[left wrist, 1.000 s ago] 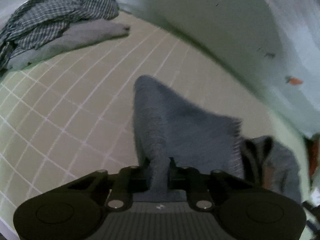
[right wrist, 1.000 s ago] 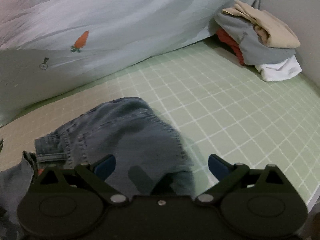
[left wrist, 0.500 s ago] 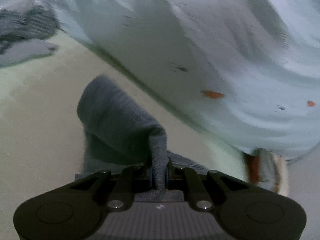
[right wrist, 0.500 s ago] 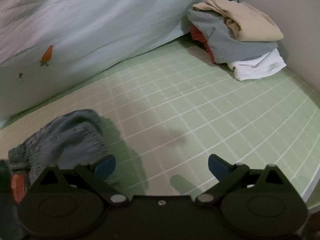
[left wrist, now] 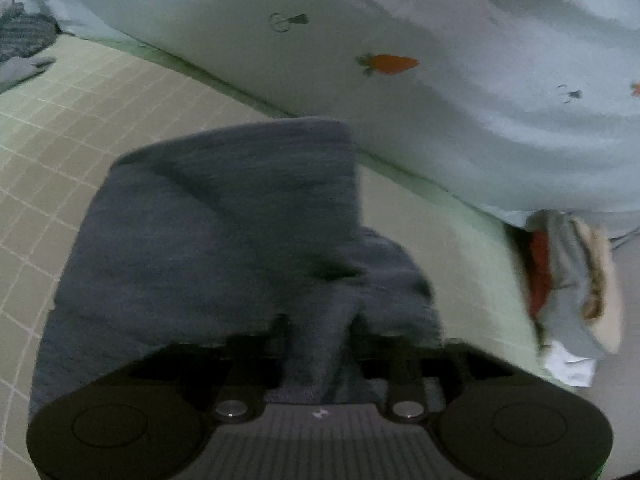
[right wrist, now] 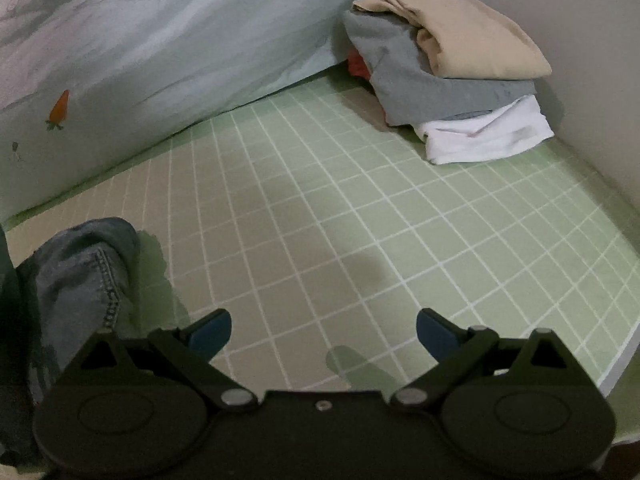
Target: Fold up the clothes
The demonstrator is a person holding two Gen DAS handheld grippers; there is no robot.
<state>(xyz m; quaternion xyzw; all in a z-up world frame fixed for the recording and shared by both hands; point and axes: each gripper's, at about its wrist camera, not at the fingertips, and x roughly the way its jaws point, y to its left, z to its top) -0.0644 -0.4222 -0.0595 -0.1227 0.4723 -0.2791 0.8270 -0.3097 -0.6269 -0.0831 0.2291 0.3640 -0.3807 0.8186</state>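
Note:
My left gripper is shut on the blue denim jeans, pinching a fold of cloth that hides the fingertips. The denim drapes forward over the green grid mat. In the right wrist view my right gripper is open and empty above the mat. Part of the jeans lies bunched at its left, apart from the blue pads.
A stack of folded clothes, beige on grey on white, sits at the back right corner by the wall; it shows in the left wrist view too. A pale carrot-print quilt lines the back. A checked shirt lies far left.
My left gripper has swung right with the jeans, folding them over toward the quilt. My right gripper has drawn away to the right of the jeans, staying open.

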